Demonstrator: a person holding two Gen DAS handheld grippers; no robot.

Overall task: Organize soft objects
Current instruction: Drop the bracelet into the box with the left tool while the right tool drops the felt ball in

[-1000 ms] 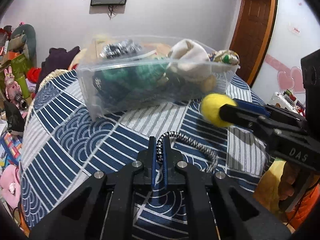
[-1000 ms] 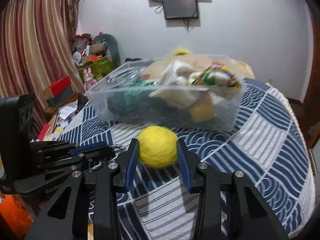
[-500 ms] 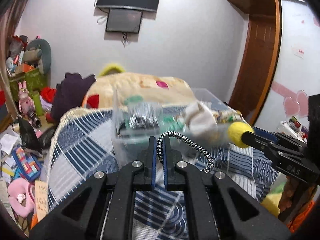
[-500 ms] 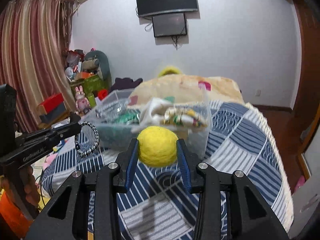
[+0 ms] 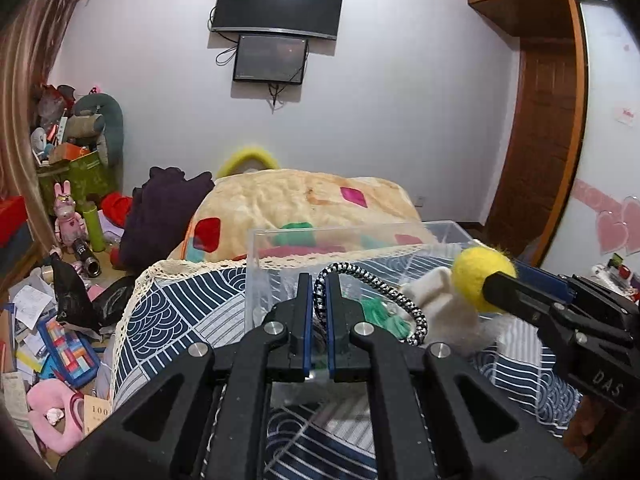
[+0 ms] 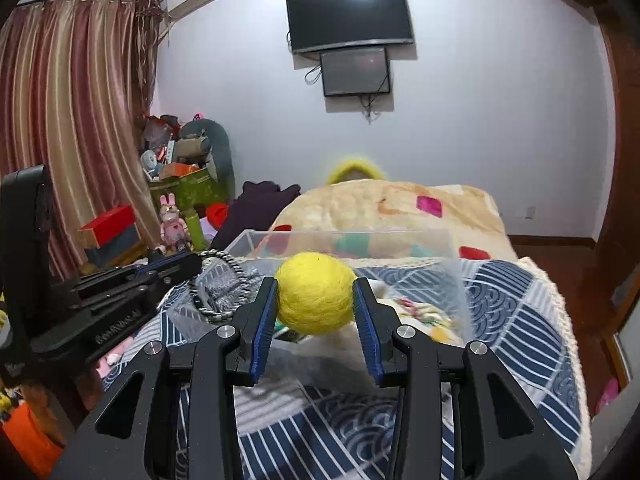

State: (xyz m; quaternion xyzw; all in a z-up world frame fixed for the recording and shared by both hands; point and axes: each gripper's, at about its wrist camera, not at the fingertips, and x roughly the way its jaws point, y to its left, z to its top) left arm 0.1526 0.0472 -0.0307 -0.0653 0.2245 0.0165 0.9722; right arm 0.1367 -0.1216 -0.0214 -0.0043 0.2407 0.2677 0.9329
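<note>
My left gripper [image 5: 318, 280] is shut on a black-and-white braided loop [image 5: 384, 296] and holds it above the near edge of a clear plastic bin [image 5: 280, 236]. My right gripper [image 6: 315, 284] is shut on a yellow felt ball [image 6: 315, 298] and holds it over the same bin [image 6: 400, 236]. The ball also shows in the left wrist view [image 5: 478, 276], to the right of the loop. The loop also shows in the right wrist view [image 6: 224, 276], at the left. Inside the bin lie a white soft toy [image 5: 440, 296] and green soft things [image 5: 378, 312].
The bin stands on a table with a blue-and-white patterned cloth [image 6: 512, 312]. Behind it lies a bed with a cream blanket [image 5: 304, 200]. Toys and papers litter the floor at the left [image 5: 48, 320]. A wooden door [image 5: 548, 140] is at the right.
Both grippers have risen and moved forward with their loads, from low in front of the bin to above its near edge. The view now looks over the bin's rim.
</note>
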